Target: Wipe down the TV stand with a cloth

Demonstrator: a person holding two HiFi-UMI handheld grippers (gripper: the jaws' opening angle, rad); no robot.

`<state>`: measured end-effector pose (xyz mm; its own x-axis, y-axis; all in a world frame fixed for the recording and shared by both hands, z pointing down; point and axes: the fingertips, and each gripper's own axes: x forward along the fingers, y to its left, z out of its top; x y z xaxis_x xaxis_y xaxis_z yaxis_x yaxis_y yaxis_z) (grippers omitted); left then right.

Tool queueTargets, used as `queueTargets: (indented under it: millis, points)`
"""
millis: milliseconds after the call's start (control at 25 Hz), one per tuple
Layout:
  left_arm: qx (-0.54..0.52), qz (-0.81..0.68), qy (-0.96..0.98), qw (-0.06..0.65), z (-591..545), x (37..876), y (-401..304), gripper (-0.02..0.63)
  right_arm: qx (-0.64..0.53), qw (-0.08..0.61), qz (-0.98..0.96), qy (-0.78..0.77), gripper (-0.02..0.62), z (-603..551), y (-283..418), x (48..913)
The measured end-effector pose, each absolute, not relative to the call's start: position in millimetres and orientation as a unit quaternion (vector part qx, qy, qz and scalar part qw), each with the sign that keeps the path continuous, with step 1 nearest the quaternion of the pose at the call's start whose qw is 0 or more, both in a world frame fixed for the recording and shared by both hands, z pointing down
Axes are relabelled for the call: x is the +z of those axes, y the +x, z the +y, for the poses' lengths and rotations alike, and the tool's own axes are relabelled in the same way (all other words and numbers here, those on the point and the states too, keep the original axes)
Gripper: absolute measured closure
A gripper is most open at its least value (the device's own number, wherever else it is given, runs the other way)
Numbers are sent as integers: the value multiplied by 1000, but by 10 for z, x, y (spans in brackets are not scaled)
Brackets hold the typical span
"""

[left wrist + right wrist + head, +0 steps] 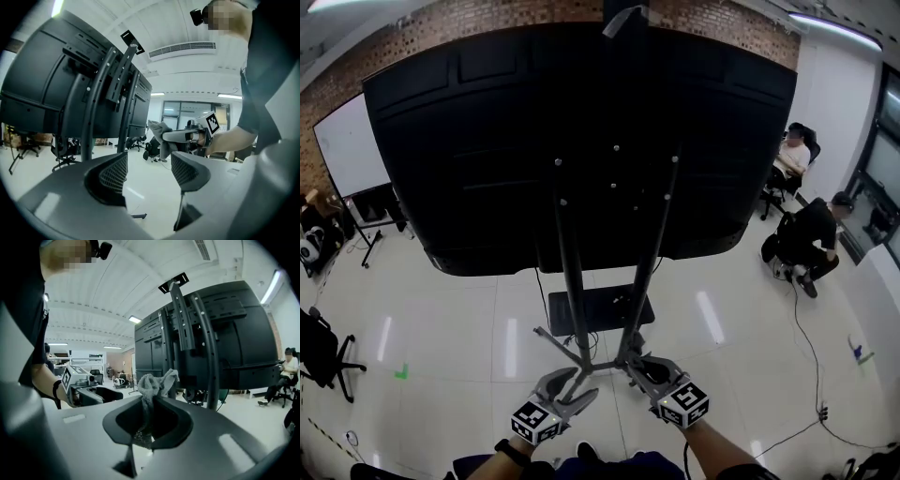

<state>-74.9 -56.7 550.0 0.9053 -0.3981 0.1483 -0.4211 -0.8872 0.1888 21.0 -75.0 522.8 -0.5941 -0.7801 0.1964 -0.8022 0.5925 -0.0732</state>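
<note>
Right gripper (147, 420): fingers pressed together on a grey cloth (157, 384), which stands up bunched beyond the fingertips.

Left gripper (149, 171): fingers (114, 174) spread, nothing between them.

In the head view both grippers are held low, side by side, at the foot of the TV stand (572, 272). The left one is by the left upright and the right one by the right upright. The cloth lies close in front of the uprights; whether it touches them cannot be told.

The stand is black, with two slim uprights rising from splayed legs on the floor (487, 328). A dark base plate (600, 309) lies behind the legs.

A large black screen (581, 141) is mounted on the uprights, its back toward the person.

Beyond, an office chair (323, 352) stands at the floor's left edge and a whiteboard (352, 145) at the far left. Two seated persons (811, 234) are at the right.
</note>
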Motion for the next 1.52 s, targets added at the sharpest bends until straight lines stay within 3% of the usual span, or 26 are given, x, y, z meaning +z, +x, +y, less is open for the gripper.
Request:
queueTargets:
  millis: [760,1520]
  points:
    - [9,-306,945,113,1324,4849,-284,291,45,52,-939,337,558,1470,540,4710]
    - [-12,-290,951,109,1890,4701,-487,291,45,21,-937,345,558,1917,298,4528]
